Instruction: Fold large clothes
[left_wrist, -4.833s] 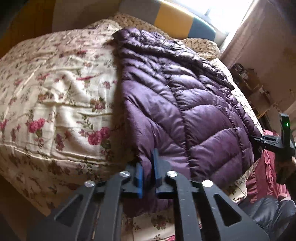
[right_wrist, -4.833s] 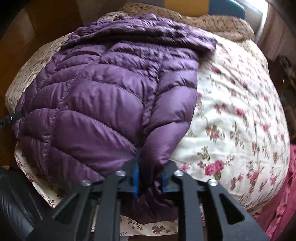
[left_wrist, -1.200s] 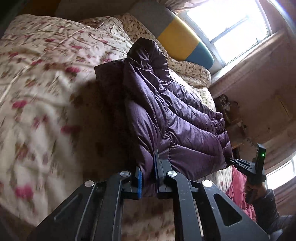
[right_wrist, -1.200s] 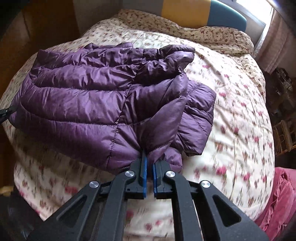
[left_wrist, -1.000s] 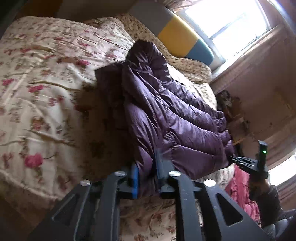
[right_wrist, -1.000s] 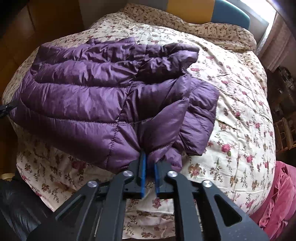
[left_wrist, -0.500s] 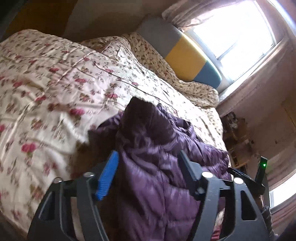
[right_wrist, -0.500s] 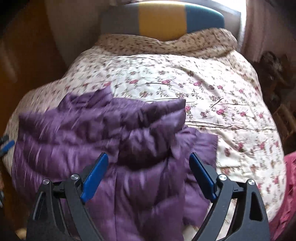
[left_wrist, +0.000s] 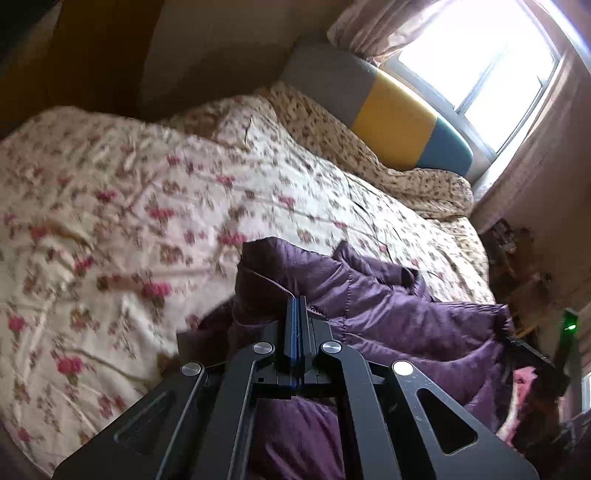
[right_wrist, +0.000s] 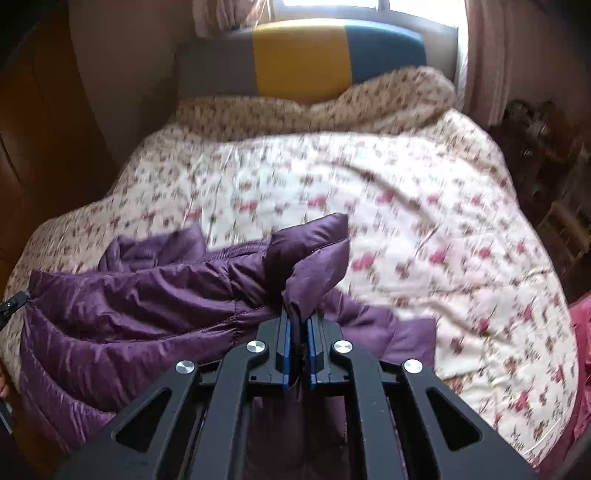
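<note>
1. My left gripper (left_wrist: 296, 306) sits at the lower centre of the left wrist view, its jaws pressed flat together with the blue pads meeting; I see no fabric pinched between them, only the purple puffer jacket (left_wrist: 388, 317) lying just behind and below.
2. My right gripper (right_wrist: 298, 325) is at the lower centre of the right wrist view, jaws drawn narrow and clamped on a puffed fold of the same jacket (right_wrist: 147, 295), which bulges up above the pads.
3. The jacket lies bunched on the near part of the bed (right_wrist: 388, 206), filling the lower left of the right wrist view and the lower right of the left wrist view.
4. The floral bedspread (left_wrist: 110, 206) shows bare across the middle and upper left of the left wrist view.
5. The headboard (right_wrist: 303, 62), grey, yellow and blue, stands at the top of the right wrist view, under a bright window (left_wrist: 480, 59).
6. In the left wrist view, the other gripper's body with a green light (left_wrist: 570, 326) shows at the right edge.
</note>
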